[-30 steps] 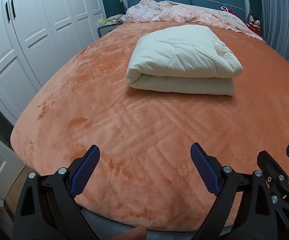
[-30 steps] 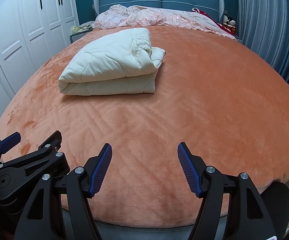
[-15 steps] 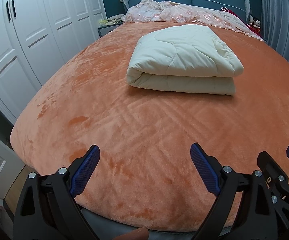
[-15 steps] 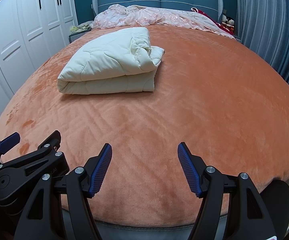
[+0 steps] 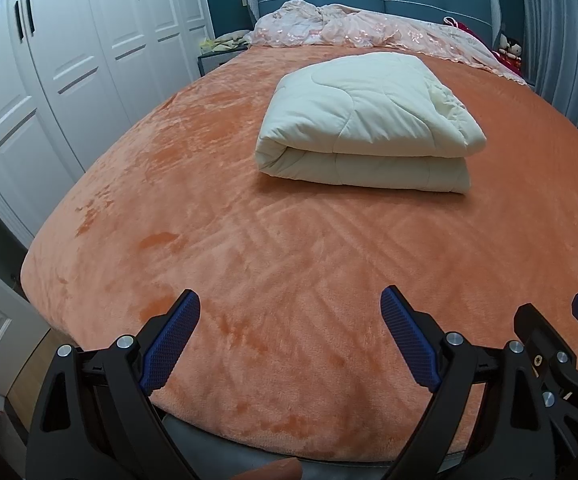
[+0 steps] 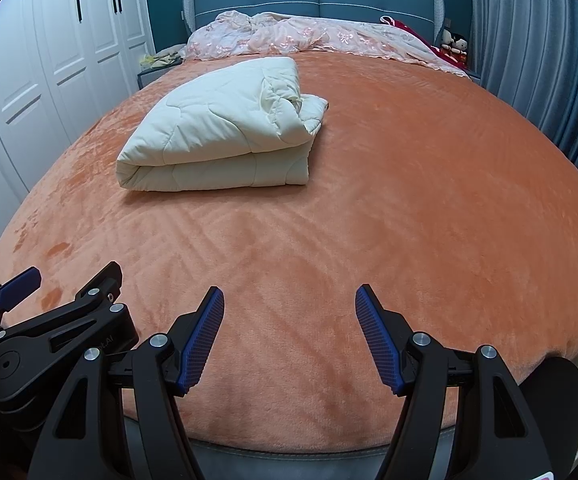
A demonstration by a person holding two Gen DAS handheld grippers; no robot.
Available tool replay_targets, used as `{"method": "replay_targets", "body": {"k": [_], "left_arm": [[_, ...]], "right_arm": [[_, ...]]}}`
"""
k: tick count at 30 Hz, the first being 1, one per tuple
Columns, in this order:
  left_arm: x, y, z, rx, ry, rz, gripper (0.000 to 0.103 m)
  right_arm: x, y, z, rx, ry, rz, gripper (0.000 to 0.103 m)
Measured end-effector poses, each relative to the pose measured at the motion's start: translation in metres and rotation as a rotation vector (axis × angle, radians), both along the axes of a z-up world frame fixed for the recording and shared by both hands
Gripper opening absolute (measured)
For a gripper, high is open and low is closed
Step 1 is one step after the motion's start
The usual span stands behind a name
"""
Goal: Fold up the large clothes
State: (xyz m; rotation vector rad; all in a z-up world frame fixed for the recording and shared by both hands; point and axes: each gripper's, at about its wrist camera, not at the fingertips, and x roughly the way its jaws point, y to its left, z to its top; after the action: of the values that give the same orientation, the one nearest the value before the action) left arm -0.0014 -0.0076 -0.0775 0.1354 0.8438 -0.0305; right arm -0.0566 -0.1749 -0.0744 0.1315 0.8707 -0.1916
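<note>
Little differs from the frames one second and half a second back. The quilt point(image 5: 369, 120) keeps the same folded shape and the same place on the bed point(image 5: 249, 240): a compact cream bundle lying toward the head edge, left of the centre line in the right wrist view, well apart from both tools. Its rounded fold faces the foot edge; the looser layered ends face the right edge.

The left gripper point(image 5: 289, 340) hovers over the foot edge with jaws wide and nothing between them. The right gripper point(image 6: 289, 336) hovers just beside it, jaws likewise wide and empty. Only a slight drift of the views is detectable; neither tool closes on anything.

Judgement: with the bundle stable and both tools withdrawn and idle, the fold appears complete. No further grasp seems required, unless the loose right-hand ends need squaring.
</note>
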Motion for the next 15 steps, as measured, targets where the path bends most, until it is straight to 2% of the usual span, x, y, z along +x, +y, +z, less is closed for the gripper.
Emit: {"method": "replay_targets", "body": {"k": [15], "left_arm": [[-0.0037, -0.0004, 0.0058, -0.022, -0.009, 0.003, 0.084]], "right_arm": [[-0.0022, 0.0041, 0.0066, -0.003, -0.010, -0.008, 0.067]]}}
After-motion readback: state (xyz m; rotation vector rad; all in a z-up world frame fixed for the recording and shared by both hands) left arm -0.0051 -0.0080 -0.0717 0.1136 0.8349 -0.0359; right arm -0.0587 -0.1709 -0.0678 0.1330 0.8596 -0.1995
